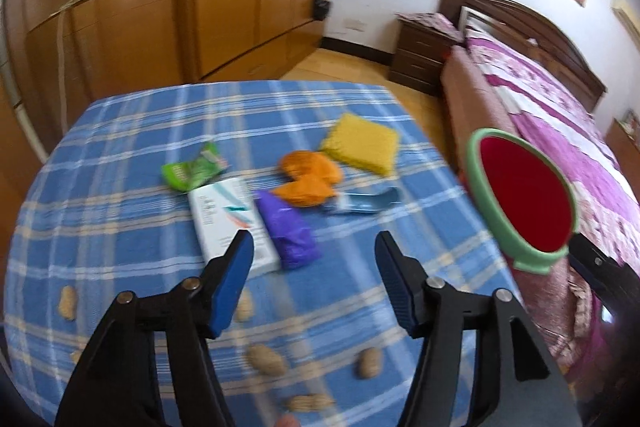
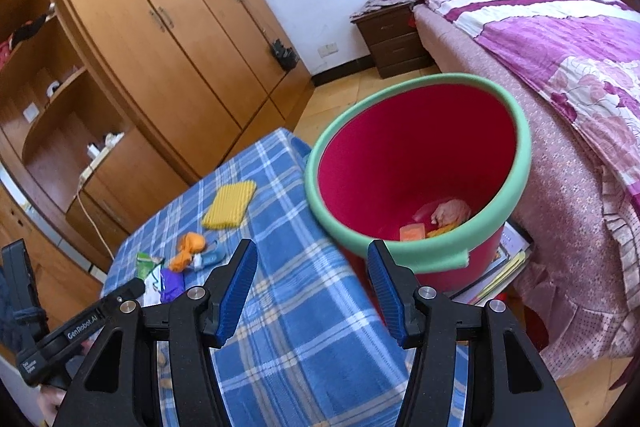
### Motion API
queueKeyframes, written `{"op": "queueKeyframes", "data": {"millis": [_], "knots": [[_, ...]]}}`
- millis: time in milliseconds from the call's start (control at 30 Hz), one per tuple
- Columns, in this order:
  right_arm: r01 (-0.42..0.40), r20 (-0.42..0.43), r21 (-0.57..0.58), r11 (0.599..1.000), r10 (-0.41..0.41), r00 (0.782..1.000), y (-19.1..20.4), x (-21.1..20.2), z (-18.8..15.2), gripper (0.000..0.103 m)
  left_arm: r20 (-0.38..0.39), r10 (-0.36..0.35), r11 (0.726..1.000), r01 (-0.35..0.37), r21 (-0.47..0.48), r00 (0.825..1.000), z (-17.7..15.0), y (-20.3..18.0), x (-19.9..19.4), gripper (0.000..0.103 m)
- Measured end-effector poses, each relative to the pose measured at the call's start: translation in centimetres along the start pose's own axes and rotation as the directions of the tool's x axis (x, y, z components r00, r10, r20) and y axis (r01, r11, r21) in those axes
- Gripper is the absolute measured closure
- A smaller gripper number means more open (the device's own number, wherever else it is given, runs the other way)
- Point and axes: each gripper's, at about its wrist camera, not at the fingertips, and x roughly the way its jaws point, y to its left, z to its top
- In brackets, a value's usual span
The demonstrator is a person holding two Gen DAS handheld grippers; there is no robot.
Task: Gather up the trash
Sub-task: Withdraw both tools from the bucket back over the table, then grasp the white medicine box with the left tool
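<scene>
Wrappers clustered mid-frame on surface: green packet (image 1: 195, 169), white box (image 1: 232, 223), purple bag (image 1: 289, 233), orange bag (image 1: 310, 179), yellow sponge-like pad (image 1: 360, 143). Peanuts (image 1: 266, 359) lower frame. Red bin (image 2: 416, 167), green rim, right.

Wooden wardrobe (image 2: 168, 39), bed (image 2: 560, 39), dark nightstand (image 2: 394, 35)

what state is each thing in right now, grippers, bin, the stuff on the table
left gripper: open, holding nothing
right gripper: open, holding nothing
red bin: upright beside the table, a few scraps at the bottom
white box: lying flat on the cloth
purple wrapper: crumpled, against the box
orange wrapper: crumpled
green packet: torn open
peanuts: scattered, in shells
wardrobe doors: closed
</scene>
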Motion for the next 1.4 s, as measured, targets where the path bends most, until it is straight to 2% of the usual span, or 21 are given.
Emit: {"op": "queueKeyframes", "data": {"millis": [167,567,767,900,1067,1100,1167,1233,1400], "knots": [[0.009,-0.035,-0.012,1.000,-0.010,0.999,0.4,1.1,-0.6,0.040,0.001,0.075,0.997,-0.075,-0.034,0.997,-0.2,2.1,1.0,0.030],[0.023,-0.062,0.002,1.000,-0.023,0.998,-0.2,2.0,-0.8,0.039,-0.068,0.187,0.979,-0.192,-0.066,0.980,-0.8,4.3,4.9,0.030],[0.024,-0.076,0.009,1.000,-0.023,0.997,-0.3,2.6,-0.9,0.039,-0.068,0.164,0.982,-0.169,-0.087,0.984,-0.3,5.0,5.9,0.029],[0.019,-0.092,0.005,1.000,-0.019,0.996,-0.3,3.1,-1.0,0.039,-0.120,0.141,0.983,-0.153,-0.104,0.983,-0.2,5.4,7.4,0.029],[0.015,-0.102,0.002,1.000,-0.015,0.995,-0.3,3.5,-1.1,0.039,-0.109,0.193,0.979,-0.199,-0.048,0.975,-0.3,4.7,8.0,0.031],[0.015,-0.106,0.002,1.000,-0.014,0.994,-0.3,3.6,-1.1,0.039,-0.104,0.192,0.979,-0.197,-0.046,0.976,-0.3,4.7,8.0,0.032],[0.012,-0.111,0.003,1.000,-0.011,0.994,-0.3,3.8,-1.1,0.039,-0.091,0.183,0.981,-0.188,-0.045,0.979,-0.3,4.7,7.8,0.046],[0.009,-0.118,0.000,1.000,-0.009,0.993,-0.1,4.0,-1.1,0.039,-0.088,0.170,0.983,-0.175,-0.048,0.981,-0.3,4.9,7.6,0.052],[-0.007,-0.132,-0.018,1.000,0.005,0.991,0.7,4.3,-1.1,0.039,-0.062,0.124,0.989,-0.128,-0.069,0.990,-0.6,5.4,6.2,0.052]]}}
